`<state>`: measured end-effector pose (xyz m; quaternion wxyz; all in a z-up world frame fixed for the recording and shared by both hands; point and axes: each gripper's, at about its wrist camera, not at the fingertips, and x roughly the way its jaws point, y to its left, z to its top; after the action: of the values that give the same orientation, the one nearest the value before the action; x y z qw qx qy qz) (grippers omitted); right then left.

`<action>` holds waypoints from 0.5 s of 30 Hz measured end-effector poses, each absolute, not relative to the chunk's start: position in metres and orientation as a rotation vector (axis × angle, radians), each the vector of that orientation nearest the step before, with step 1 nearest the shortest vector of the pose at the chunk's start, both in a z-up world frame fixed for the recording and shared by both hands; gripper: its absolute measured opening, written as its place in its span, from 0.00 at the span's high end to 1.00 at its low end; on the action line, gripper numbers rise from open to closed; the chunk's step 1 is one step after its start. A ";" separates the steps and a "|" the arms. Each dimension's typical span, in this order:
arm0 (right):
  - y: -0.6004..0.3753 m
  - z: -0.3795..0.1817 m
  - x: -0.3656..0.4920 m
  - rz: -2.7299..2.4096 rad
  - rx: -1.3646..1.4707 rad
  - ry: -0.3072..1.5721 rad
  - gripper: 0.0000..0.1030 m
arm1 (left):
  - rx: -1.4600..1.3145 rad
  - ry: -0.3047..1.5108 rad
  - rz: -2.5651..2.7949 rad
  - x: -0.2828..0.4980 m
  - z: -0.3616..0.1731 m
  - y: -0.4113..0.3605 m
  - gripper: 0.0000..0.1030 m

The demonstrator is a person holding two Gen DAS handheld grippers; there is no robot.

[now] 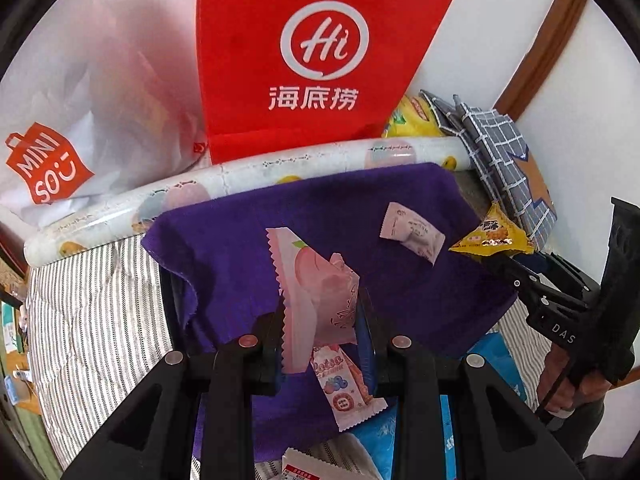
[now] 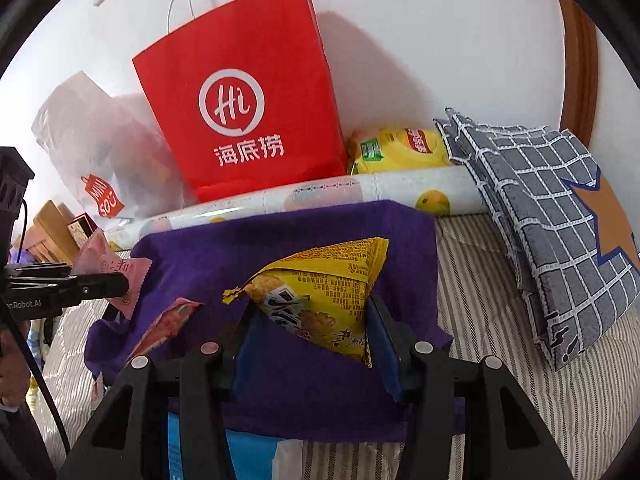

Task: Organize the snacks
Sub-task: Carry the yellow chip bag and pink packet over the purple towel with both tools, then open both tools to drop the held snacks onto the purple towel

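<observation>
Pink snack (image 1: 316, 300) in L jaws (yellow snack (image 2: 320, 292) R).

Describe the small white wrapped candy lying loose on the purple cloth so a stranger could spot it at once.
Find the tall red paper bag against the wall, then the purple cloth spread below it. On the cloth's far right part lies a small white candy wrapper with faint print. Unlike the pink peach-printed packet, no gripper holds it.

Left gripper (image 1: 322, 334), right gripper (image 2: 310, 344): black frames showing round silver screws, blue pads (image 2: 380, 344) lining fingers, white lettering, black cable trailing; ring showing on hand (image 1: 568, 392).
</observation>
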<state>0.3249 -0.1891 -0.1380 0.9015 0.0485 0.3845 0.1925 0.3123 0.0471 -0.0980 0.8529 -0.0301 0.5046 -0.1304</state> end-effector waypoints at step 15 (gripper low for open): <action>-0.188 -0.140 0.323 0.414 0.081 0.810 0.51 | -0.038 1.092 -0.277 0.313 -0.109 0.039 0.72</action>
<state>0.3235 -0.1881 -0.1397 0.8977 0.0393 0.3909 0.1997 0.3131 0.0387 -0.1091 0.8454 -0.0182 0.5175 -0.1312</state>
